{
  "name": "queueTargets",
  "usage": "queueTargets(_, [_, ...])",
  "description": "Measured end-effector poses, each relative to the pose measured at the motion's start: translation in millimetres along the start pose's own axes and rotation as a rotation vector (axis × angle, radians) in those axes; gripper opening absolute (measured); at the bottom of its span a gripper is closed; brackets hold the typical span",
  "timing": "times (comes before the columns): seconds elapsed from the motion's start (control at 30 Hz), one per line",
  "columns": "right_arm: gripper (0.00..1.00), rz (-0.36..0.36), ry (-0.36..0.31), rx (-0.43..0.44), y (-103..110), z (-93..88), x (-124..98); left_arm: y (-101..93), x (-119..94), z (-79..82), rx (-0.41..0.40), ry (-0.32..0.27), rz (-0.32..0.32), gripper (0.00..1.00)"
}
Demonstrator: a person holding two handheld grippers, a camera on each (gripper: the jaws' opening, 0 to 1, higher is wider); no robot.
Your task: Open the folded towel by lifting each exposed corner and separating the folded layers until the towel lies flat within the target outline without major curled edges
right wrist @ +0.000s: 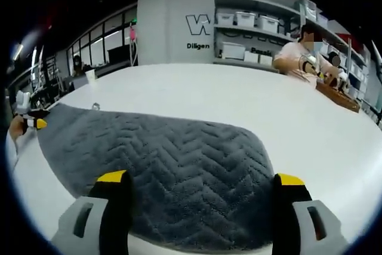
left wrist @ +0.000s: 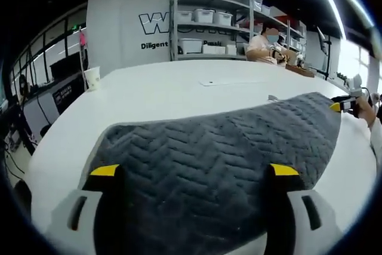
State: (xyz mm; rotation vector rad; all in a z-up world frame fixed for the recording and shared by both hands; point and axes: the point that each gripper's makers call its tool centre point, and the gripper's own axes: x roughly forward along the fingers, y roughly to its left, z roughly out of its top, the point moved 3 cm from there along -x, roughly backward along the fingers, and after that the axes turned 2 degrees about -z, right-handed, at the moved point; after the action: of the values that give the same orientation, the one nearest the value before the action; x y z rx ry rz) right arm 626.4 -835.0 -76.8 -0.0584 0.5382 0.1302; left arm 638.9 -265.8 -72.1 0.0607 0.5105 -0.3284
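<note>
Just grey towel [left wrist: 227, 153] on white table [left wrist: 179, 88], shelf bins [left wrist: 206, 15] behind

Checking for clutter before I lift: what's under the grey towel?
The grey towel lies on the white table, which shows around it. Anything beneath, including a target outline, is covered.

Both views low, close, from opposite ends, sharing towel [left wrist: 227, 147].
</note>
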Motion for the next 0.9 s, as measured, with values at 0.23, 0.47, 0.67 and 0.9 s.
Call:
queueTargets(0.23, [0.99, 0.004, 0.008, -0.003, -1, 5.8, 9, 4.0, 6, 3.1, -0.001, -0.003, 0.004, 0.98])
queueTargets(0.47, [0.99, 0.005, 0.008, -0.004, 1, 10.5, 18, 9.1, 13, 6.9, -0.002, -0.001, 0.006, 0.98])
queueTargets(0.67, [0.99, 0.006, -0.005, -0.002, 1, 14.2, 25, 12.8, 18, 9.6, -0.003, -0.004, 0.008, 0.98])
queueTargets(0.9, [0.99, 0.006, -0.016, 0.003, 0, 18.9, 32, 16.6, 24, 12.7, -0.005, -0.006, 0.011, 0.98])
